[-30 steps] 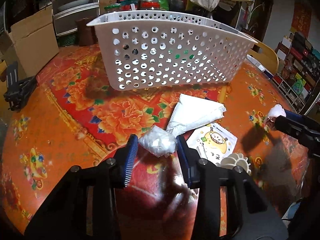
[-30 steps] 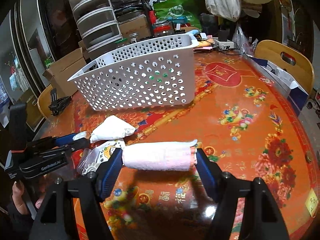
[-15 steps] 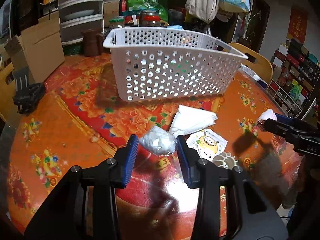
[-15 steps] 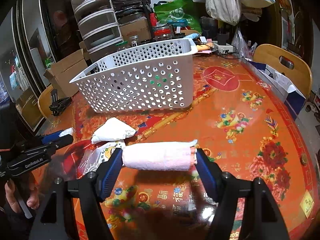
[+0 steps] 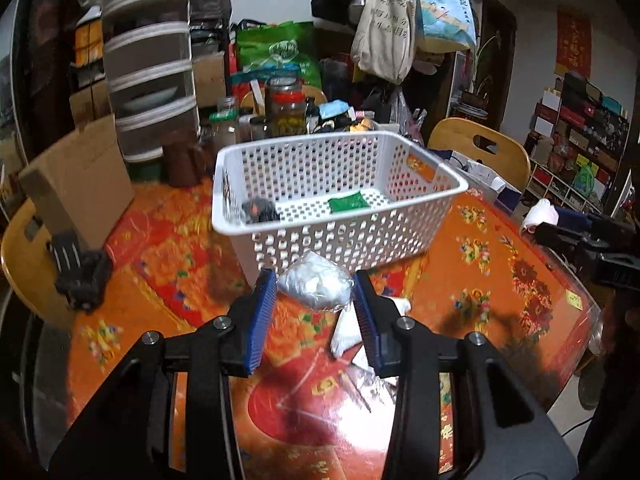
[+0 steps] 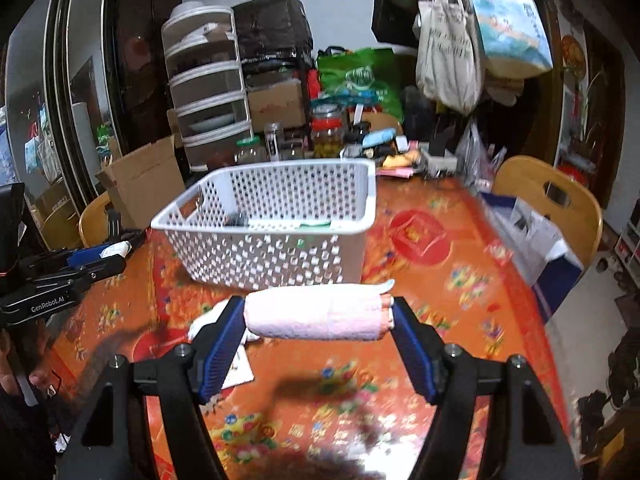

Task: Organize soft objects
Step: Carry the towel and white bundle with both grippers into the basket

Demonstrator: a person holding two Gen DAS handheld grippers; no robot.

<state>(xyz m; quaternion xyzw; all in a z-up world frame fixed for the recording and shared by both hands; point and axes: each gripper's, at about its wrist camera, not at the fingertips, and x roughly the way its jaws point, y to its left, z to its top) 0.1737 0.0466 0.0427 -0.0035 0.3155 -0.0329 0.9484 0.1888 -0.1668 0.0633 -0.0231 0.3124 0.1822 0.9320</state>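
Note:
My left gripper (image 5: 315, 294) is shut on a white crumpled plastic-wrapped bundle (image 5: 316, 286) and holds it in the air, just short of the white perforated basket (image 5: 340, 236). The basket holds a green pad (image 5: 348, 202) and a dark object (image 5: 258, 210). My right gripper (image 6: 318, 320) is shut on a rolled pink towel (image 6: 316, 312), held crosswise above the table, in front of the basket (image 6: 272, 252). A white folded cloth (image 5: 348, 330) lies on the table under the left gripper.
The table has a red and orange flowered cover (image 5: 480, 264). A cardboard box (image 5: 80, 184), jars (image 5: 286, 108) and a drawer tower (image 5: 150, 80) stand behind the basket. Wooden chairs (image 6: 548, 200) flank the table. A printed packet (image 6: 238, 364) lies under the right gripper.
Both grippers have risen with their loads. The basket now shows from above, with its inside visible. The cloth and packet stay on the table below.

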